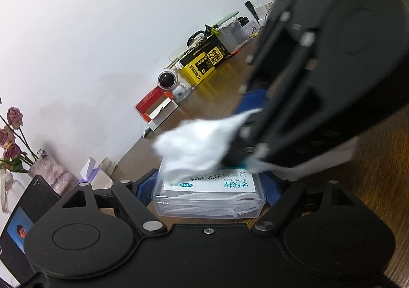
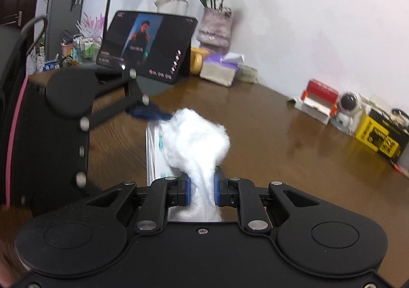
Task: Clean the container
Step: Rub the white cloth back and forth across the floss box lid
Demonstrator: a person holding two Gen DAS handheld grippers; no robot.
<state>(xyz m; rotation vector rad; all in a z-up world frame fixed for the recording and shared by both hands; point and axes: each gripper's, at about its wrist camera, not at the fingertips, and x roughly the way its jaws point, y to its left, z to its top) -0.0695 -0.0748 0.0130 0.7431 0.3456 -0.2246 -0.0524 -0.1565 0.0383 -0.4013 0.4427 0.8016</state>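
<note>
White soft cloth (image 2: pixel 196 140) pinched tight in right gripper (image 2: pixel 202 187), rubbing top of clear floss box (image 1: pixel 208 194) squeezed between left gripper (image 1: pixel 208 189) pads on brown table (image 2: pixel 268 129), maybe slipping out if pushed too hard.

Both wrist views sit close above the floss box (image 1: pixel 208 194), facing the wall from crossing sides.

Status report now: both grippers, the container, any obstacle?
Left gripper shut on floss box. Right gripper shut on white wipe, wipe on box lid. Nothing in the way.
</note>
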